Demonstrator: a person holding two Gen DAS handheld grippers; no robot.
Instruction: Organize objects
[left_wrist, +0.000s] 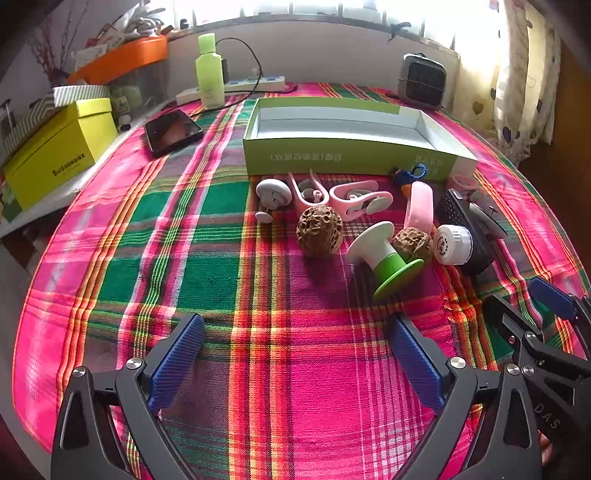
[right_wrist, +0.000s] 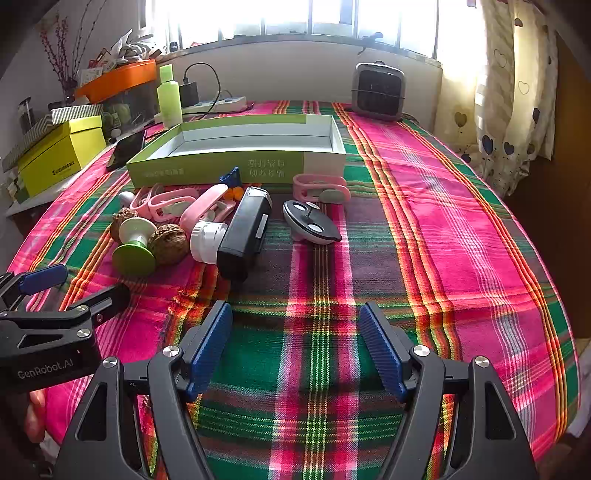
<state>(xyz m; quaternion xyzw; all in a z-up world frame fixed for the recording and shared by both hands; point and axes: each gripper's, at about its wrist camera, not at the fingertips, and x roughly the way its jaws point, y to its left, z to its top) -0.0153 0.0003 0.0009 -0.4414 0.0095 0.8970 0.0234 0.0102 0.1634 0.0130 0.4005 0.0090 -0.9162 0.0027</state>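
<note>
Both tongs hang released above the plaid cloth of the bench (right_wrist: 443, 206), the left tongs (left_wrist: 295, 354) and the right tongs (right_wrist: 295, 343) each with nothing between the blue pads. The small things lie crowded in a row just in front of the empty green box (left_wrist: 347, 155), which seems the place for them. The crowding is the main risk. The spool (left_wrist: 384, 254) lies on its side and touches the smaller walnut (left_wrist: 413, 243); a push from a pad can make both roll away. The bigger walnut (left_wrist: 319, 229) is round and hard, so it may slip out of a squeeze that is not centred. The white cap (left_wrist: 452, 244) leans on the black case (right_wrist: 243, 236), and the pink clips (left_wrist: 360, 201) lie tangled, so a grasp may lift two things or drag a neighbour. The box is light cardboard and may slide if a tong bumps its wall.
</note>
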